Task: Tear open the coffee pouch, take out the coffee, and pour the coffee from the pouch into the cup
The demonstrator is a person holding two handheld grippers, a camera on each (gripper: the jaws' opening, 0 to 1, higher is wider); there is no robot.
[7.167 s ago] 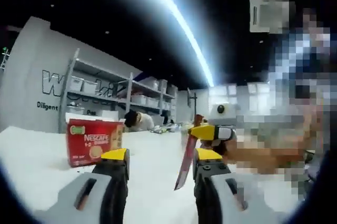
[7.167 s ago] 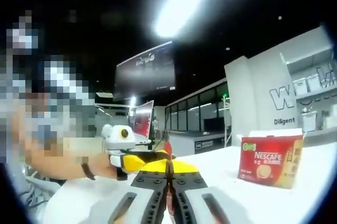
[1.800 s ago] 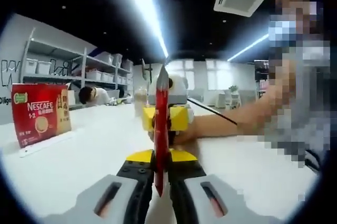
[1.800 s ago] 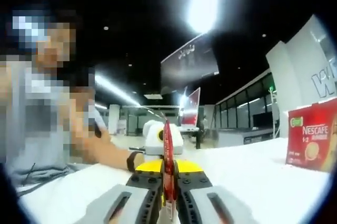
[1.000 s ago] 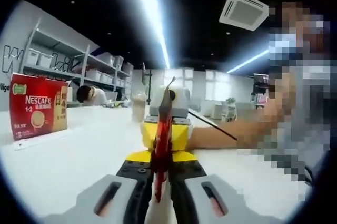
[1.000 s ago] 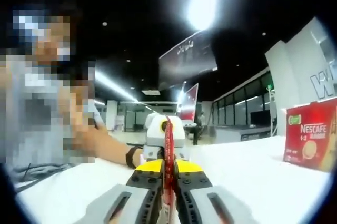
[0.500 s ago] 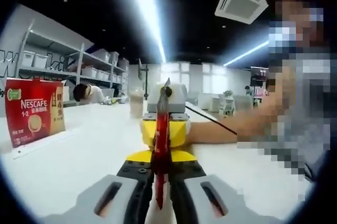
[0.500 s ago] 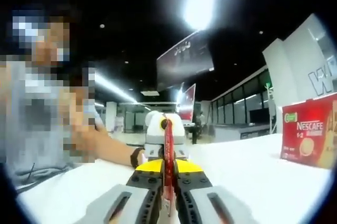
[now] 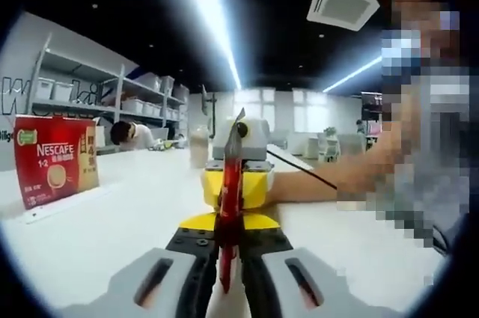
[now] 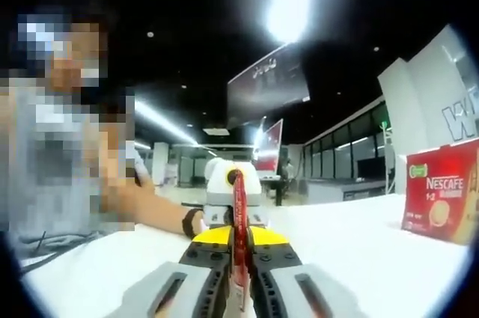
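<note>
Above white table point(image 9: 90, 236) | left gripper point(image 9: 228, 222), right gripper point(image 10: 239, 237) clamp coffee pouch point(image 9: 229, 183)

A white tabletop point(image 9: 112, 236) stretches away in the left gripper view, and shows again in the right gripper view point(image 10: 359, 258). On it stands a red Nescafé box point(image 9: 56, 161), upright, at the left of the left gripper view and at the far right of the right gripper view point(image 10: 441, 202); it sits on a pale base or tray that juts out in front of it. Farther back on the tabletop stands a pale cup point(image 9: 198, 146), blurred. A person's forearm point(image 9: 329, 183) rests on the tabletop.
</note>
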